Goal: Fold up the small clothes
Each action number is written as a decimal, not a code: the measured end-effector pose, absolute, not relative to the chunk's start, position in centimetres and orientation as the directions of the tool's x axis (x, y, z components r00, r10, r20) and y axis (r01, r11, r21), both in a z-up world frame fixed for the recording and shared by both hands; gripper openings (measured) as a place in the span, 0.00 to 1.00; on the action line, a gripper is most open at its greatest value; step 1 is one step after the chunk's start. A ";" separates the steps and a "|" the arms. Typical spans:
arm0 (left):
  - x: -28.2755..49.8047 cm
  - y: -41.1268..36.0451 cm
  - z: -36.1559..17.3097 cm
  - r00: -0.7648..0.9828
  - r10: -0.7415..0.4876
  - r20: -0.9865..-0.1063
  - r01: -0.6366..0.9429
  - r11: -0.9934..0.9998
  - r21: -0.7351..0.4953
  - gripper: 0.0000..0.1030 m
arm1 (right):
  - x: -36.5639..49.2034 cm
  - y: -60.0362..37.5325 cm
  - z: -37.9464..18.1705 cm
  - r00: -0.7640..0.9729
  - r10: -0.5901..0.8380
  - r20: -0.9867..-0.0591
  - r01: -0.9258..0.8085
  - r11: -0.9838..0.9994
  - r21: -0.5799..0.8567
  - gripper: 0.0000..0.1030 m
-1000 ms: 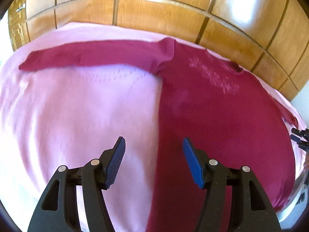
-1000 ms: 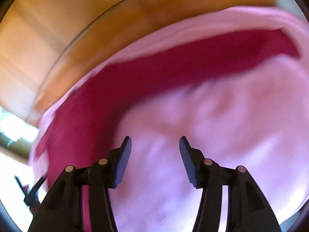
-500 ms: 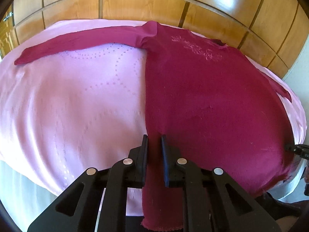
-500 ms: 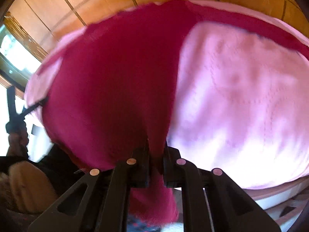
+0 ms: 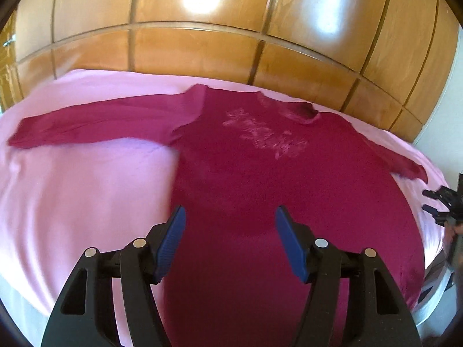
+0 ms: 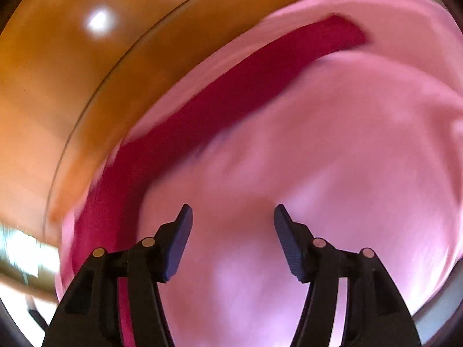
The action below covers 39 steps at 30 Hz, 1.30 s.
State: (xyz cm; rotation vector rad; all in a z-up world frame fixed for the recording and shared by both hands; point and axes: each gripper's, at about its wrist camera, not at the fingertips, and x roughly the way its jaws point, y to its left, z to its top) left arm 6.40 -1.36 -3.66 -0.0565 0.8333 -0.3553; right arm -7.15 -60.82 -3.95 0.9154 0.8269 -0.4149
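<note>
A dark red long-sleeved top [image 5: 260, 179] lies flat on the pink bedspread [image 5: 86, 190], front up, with a pale print on the chest. One sleeve [image 5: 101, 121] stretches left; the other [image 5: 402, 162] runs toward the right edge. My left gripper [image 5: 228, 217] hovers over the top's lower body, its jaws opening, with nothing between the blue pads [image 5: 173, 237]. In the blurred right wrist view my right gripper [image 6: 231, 217] hangs over bare pink bedspread [image 6: 332, 173], jaws opening and empty, with a red sleeve [image 6: 246, 86] stretched beyond it.
A glossy wooden panelled wall [image 5: 231, 43] stands right behind the bed. The other gripper's black fingers [image 5: 442, 202] show at the bed's right edge in the left wrist view. The bedspread drops off at the near and right edges.
Half a second ago both grippers were shut on the top's hem; both have let go and now stand open. The left rose over the body; the right swung over bare bedspread.
</note>
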 end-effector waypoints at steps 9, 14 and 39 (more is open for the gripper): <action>8.7 -5.3 -6.3 0.548 -0.336 -0.766 0.317 0.931 -0.181 0.61 | -1.1 -70.2 -6.0 0.678 -0.068 -0.732 0.700 0.363 0.615 0.44; 9.1 -5.2 -7.0 0.532 -0.326 -0.781 0.304 0.935 -0.183 0.61 | 1.6 -72.1 -5.8 0.580 -0.151 -0.801 0.777 0.397 0.488 0.13; 13.6 -2.5 -5.2 0.478 -0.498 -0.724 0.233 0.866 -0.442 0.68 | 17.0 -30.0 -1.3 0.563 0.212 -0.799 -0.033 0.971 0.235 0.10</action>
